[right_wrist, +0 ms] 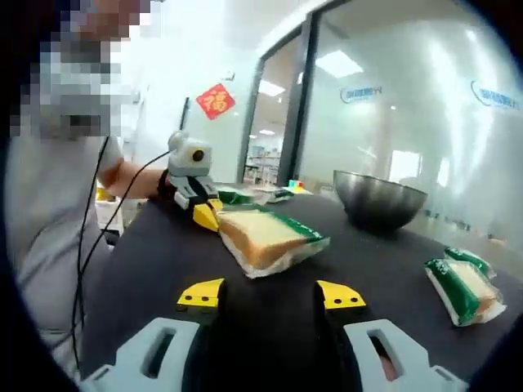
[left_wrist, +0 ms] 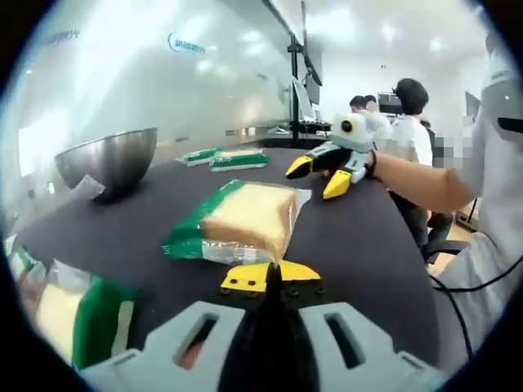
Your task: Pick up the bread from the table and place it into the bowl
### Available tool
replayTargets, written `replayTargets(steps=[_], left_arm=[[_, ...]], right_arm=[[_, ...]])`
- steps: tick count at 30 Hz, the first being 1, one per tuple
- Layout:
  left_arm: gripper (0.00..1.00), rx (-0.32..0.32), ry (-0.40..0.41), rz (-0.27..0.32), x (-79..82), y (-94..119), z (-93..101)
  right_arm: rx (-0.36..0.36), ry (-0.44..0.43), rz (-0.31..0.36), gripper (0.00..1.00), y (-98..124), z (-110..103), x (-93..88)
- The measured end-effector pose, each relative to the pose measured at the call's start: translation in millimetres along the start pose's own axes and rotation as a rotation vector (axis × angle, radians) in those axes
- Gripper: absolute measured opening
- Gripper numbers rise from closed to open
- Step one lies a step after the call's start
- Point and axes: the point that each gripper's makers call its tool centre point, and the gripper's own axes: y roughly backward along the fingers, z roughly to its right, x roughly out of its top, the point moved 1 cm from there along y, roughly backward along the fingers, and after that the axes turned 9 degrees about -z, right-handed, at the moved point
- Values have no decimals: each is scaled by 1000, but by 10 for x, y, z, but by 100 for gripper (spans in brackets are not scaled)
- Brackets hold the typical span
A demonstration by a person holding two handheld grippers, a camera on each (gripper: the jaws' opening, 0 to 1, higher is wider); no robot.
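A sliced bread loaf in a clear and green bag [left_wrist: 245,220] lies in the middle of the dark table [left_wrist: 359,245]. My left gripper [left_wrist: 272,278] has its yellow tips closed together on the bag's near edge. In the right gripper view this gripper [right_wrist: 204,214] meets the far end of the same bread [right_wrist: 265,237]. A steel bowl [left_wrist: 110,159] stands at the table's far left, and shows as bowl [right_wrist: 380,200] behind the bread. My right gripper [right_wrist: 270,296] is open with bare table between its tips; it shows as right gripper [left_wrist: 319,175] beyond the bread.
Two more bagged breads [left_wrist: 237,159] lie at the table's far side, and another bag [left_wrist: 82,314] lies near the left edge. One bagged bread [right_wrist: 462,286] lies right of my right gripper. A person's arm [left_wrist: 425,180] holds the right gripper. People [left_wrist: 409,122] stand behind.
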Motion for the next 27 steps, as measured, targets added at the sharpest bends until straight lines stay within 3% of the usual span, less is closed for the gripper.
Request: replayTargets(steps=[2,7,8,10,13,15,23,27], left_arm=[[0,6,9,8,10,-21,-5],[0,17,-14,14,31,-57,-21],[0,16,-14,15,30,-57,-35],[0,13,-6,16,27,-35,-25],[0,15,-23,15,32,-59,10],[0,17,-32,14,34,-60,5],[0,76,-81,50,102,20,-45],[0,84,4,98,247,90,-133]], right_arm=[[22,-47,17,37,-31,-71,59],[8,-6,-27,33,-203,-177,49],[3,5,-51,30,-239,-180,16],[-79,84,-93,21,-261,-65,-40],[-41,86,-76,6,-257,-157,-11],[-58,95,-77,4,-258,-145,-3],[-35,115,-5,0,-193,-258,171],[-71,106,103,0,-128,-265,433]])
